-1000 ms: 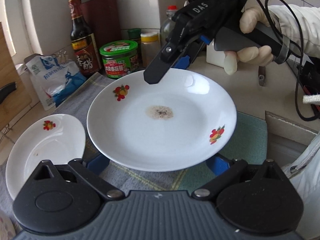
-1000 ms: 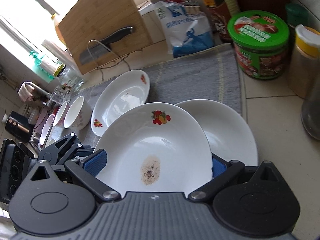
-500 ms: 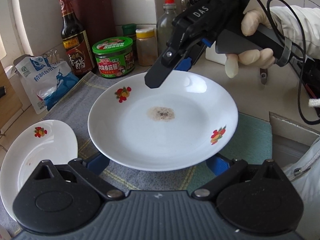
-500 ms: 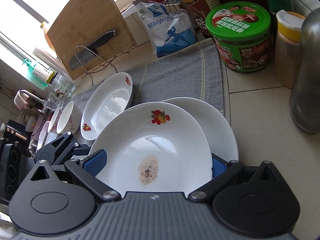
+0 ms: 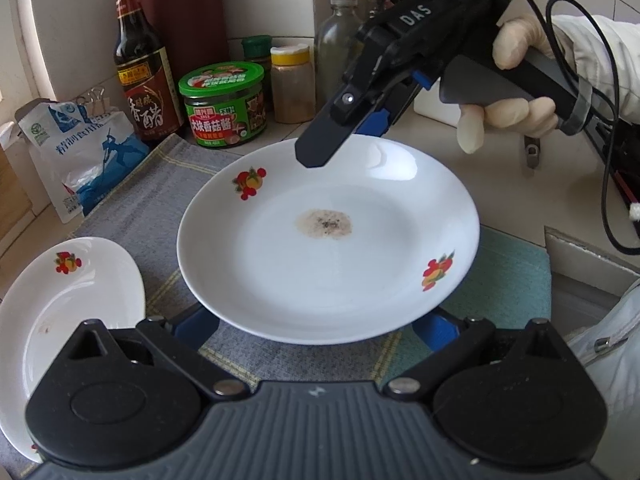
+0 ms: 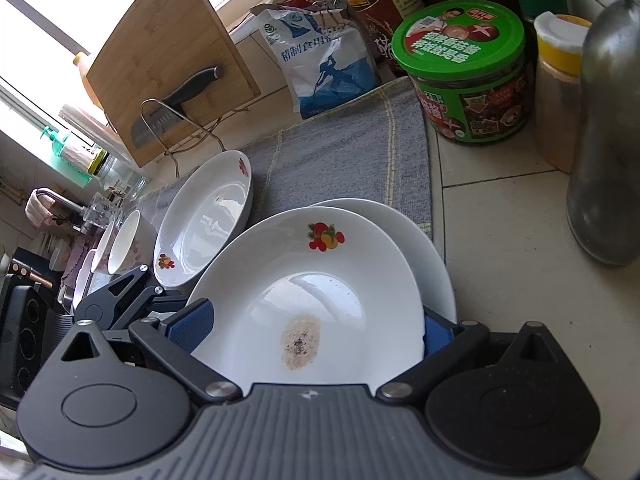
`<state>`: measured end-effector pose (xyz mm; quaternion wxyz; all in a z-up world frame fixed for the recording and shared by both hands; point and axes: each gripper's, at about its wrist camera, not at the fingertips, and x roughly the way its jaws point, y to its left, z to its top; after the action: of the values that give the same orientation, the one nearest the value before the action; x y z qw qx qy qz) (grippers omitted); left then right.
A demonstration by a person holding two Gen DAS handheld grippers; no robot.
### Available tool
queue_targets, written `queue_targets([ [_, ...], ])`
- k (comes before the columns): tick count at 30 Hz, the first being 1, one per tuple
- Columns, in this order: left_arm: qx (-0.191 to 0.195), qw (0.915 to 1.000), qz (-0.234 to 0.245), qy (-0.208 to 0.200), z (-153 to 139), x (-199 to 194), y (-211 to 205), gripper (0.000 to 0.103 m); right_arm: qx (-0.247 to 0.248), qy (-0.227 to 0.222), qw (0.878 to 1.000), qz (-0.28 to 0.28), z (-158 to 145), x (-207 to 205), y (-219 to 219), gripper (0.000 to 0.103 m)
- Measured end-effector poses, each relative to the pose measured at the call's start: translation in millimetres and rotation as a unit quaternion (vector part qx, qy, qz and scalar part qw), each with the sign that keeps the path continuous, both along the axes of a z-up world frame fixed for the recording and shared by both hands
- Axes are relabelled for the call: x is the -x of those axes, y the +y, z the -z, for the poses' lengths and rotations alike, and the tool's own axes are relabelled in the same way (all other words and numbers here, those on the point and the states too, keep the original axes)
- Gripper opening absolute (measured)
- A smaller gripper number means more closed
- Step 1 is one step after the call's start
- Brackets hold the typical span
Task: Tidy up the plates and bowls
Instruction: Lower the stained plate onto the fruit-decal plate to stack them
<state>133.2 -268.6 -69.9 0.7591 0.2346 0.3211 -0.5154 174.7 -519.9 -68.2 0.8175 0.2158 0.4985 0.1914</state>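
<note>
A white plate (image 5: 328,248) with fruit prints and a brown stain in its middle is held above the grey mat (image 5: 132,208). My left gripper (image 5: 318,324) holds its near rim, blue pads against the edge on either side. My right gripper (image 5: 344,136), in a gloved hand (image 5: 516,80), holds the far rim. In the right wrist view the same plate (image 6: 320,300) sits between my right gripper's (image 6: 312,326) pads, partly over a plain white plate (image 6: 436,264). The left gripper (image 6: 168,304) shows at its left edge.
Another fruit-print plate (image 5: 60,300) (image 6: 208,216) lies on the mat, with a bowl (image 6: 124,240) beyond it. A green-lidded jar (image 5: 224,108), vinegar bottle (image 5: 140,64), spice jar (image 5: 292,84), glass bottle (image 6: 604,128) and salt bag (image 5: 76,148) line the back. A cutting board with a knife (image 6: 168,64) leans by the window.
Both grippers and the stained plate moved together toward the jars and bottles. The stained plate now covers more of the plain white plate under it.
</note>
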Motion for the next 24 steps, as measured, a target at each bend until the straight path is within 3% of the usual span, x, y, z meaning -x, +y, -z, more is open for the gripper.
queue_targets([
  [24, -0.002, 1.0000, -0.004, -0.006, 1.6, 0.5, -1.8, 0.102, 0.014, -0.015, 0.999, 0.029, -14.9, 19.8, -7.1, 0.103],
])
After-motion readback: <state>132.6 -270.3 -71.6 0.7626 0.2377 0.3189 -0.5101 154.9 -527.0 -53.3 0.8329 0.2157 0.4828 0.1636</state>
